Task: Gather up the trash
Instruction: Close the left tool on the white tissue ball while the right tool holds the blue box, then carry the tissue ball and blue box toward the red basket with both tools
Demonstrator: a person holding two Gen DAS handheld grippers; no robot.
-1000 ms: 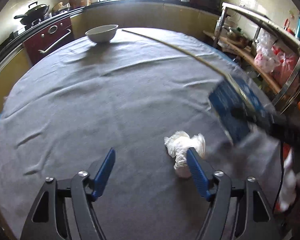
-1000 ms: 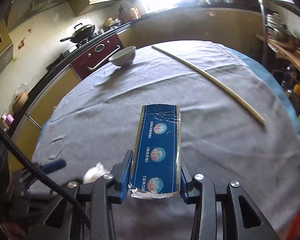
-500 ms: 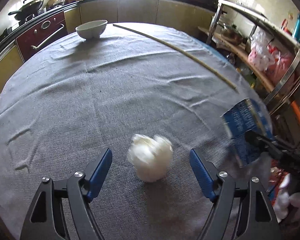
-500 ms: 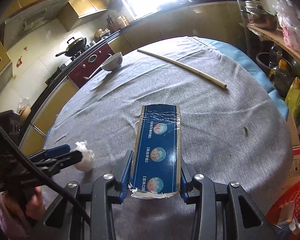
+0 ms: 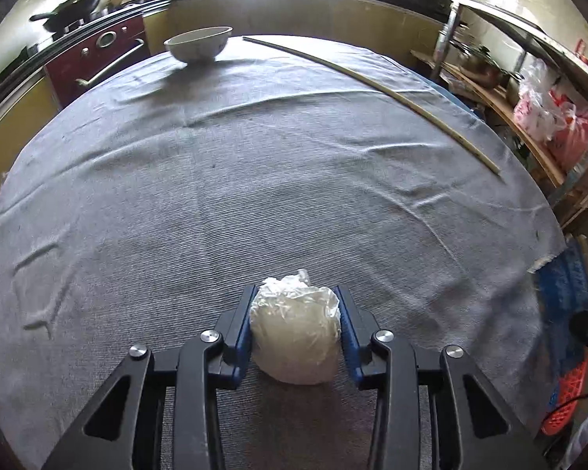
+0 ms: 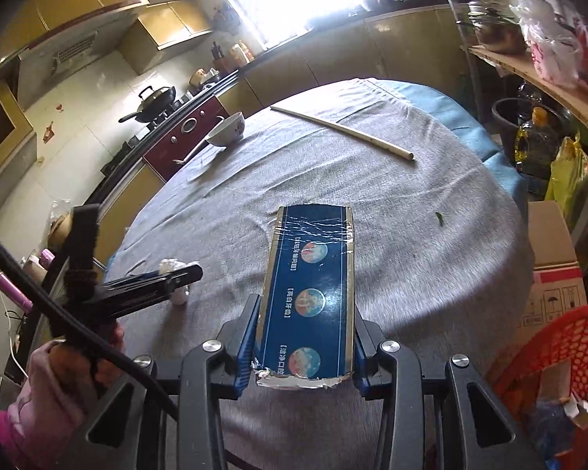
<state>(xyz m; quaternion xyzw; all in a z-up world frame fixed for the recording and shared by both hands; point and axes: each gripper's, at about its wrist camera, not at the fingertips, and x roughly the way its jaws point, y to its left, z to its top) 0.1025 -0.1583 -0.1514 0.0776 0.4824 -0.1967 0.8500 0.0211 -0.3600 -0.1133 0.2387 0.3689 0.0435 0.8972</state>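
So the left gripper is closing right now on a crumpled white plastic wad sitting on the grey tablecloth. The wad is squarely between the blue pads, and both already look to be touching its sides. It makes sense to come in low and tilted down, since soft trash like that needs squeezing from both sides.

The right gripper is clenched on a flattened blue carton, which sticks straight out ahead of the fingers. It's held by the torn end, I'd guess so it can drop into the red basket just off to that gripper's right.

The carton has three round pictures with small white captions beside them — too small for me to read. A cardboard box beyond the basket shows handling symbols, no legible brand.
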